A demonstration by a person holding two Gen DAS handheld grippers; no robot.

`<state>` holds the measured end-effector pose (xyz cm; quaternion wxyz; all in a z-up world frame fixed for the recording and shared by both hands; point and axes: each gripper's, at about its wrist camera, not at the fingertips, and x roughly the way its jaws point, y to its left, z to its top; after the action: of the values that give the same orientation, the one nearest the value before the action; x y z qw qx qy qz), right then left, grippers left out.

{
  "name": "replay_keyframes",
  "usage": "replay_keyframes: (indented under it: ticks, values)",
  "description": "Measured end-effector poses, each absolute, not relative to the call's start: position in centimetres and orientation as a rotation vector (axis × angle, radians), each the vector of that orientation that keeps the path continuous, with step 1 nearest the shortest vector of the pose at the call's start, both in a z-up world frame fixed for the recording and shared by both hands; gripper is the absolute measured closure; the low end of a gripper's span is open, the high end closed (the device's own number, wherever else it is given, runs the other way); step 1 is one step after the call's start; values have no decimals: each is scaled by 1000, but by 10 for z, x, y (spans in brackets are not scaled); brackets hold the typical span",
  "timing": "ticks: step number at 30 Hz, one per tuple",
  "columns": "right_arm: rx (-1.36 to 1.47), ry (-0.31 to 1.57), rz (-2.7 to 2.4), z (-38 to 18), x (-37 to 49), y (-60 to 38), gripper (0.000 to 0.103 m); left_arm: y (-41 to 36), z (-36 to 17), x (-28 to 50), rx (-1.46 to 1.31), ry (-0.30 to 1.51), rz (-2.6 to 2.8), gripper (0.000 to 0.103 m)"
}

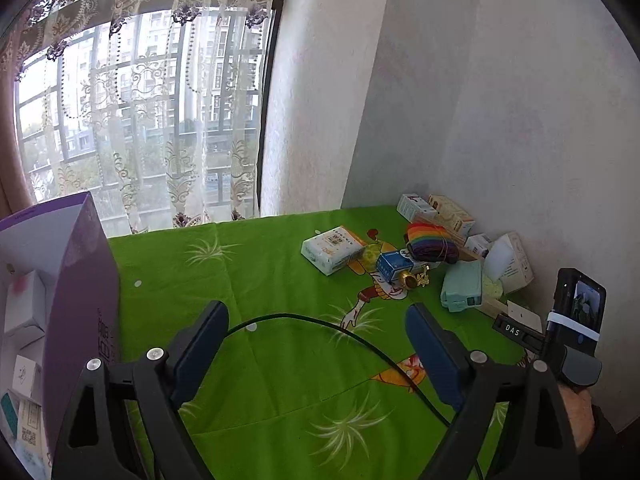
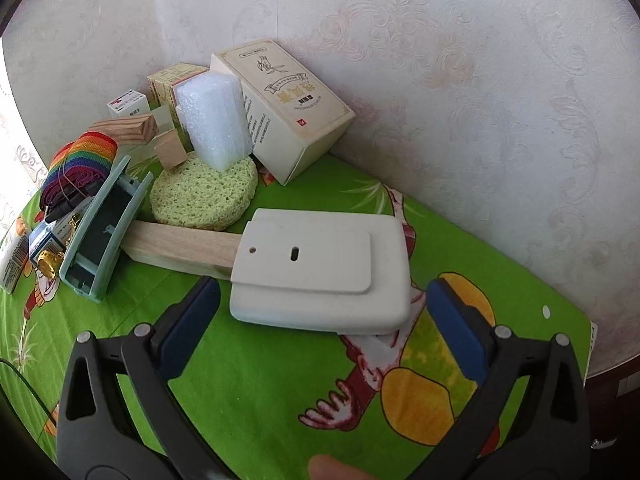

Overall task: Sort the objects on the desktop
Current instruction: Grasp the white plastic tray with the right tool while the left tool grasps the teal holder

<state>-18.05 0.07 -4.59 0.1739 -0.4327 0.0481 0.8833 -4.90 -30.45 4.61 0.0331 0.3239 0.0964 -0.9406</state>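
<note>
My right gripper (image 2: 322,300) is open, its blue pads on either side of the near end of a flat white plastic case (image 2: 320,270) lying on the green cloth. That case rests partly on a long wooden stick (image 2: 184,246). Behind it are a green sponge (image 2: 204,194), a white foam block (image 2: 214,122), a beige box (image 2: 288,108), a mint plastic case (image 2: 102,232) and a rainbow strap (image 2: 82,160). My left gripper (image 1: 316,334) is open over bare cloth, empty, well short of the pile: a tissue pack (image 1: 332,248), a blue box (image 1: 394,266) and the rainbow strap (image 1: 430,242).
A purple-and-white box (image 1: 78,300) with small packages inside stands at the left of the table. A black cable (image 1: 320,330) runs across the green cartoon tablecloth (image 1: 260,280). The wall closes the right and back; a curtained window is at the far left. The table edge (image 2: 588,344) lies right.
</note>
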Motion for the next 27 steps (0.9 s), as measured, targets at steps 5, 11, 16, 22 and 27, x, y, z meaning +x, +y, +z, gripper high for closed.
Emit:
replay_keyframes:
  ticks: [5, 11, 16, 22, 27]
  values:
    - [-1255, 174, 2488, -48, -180, 9, 2, -290, 33, -74, 1060, 291, -2912, 12]
    - [-1272, 198, 2507, -47, -177, 21, 10, -261, 22, -97, 1146, 236, -2983, 12]
    - [-1274, 179, 2544, -40, -157, 42, 16, -236, 16, -107, 1172, 156, -3026, 12]
    - [-1312, 137, 2655, -37, -142, 70, 16, -187, 0, -116, 1203, -145, -3070, 12]
    - [-1343, 88, 2737, -31, -120, 89, 16, -137, -16, -124, 1169, -500, -3091, 12]
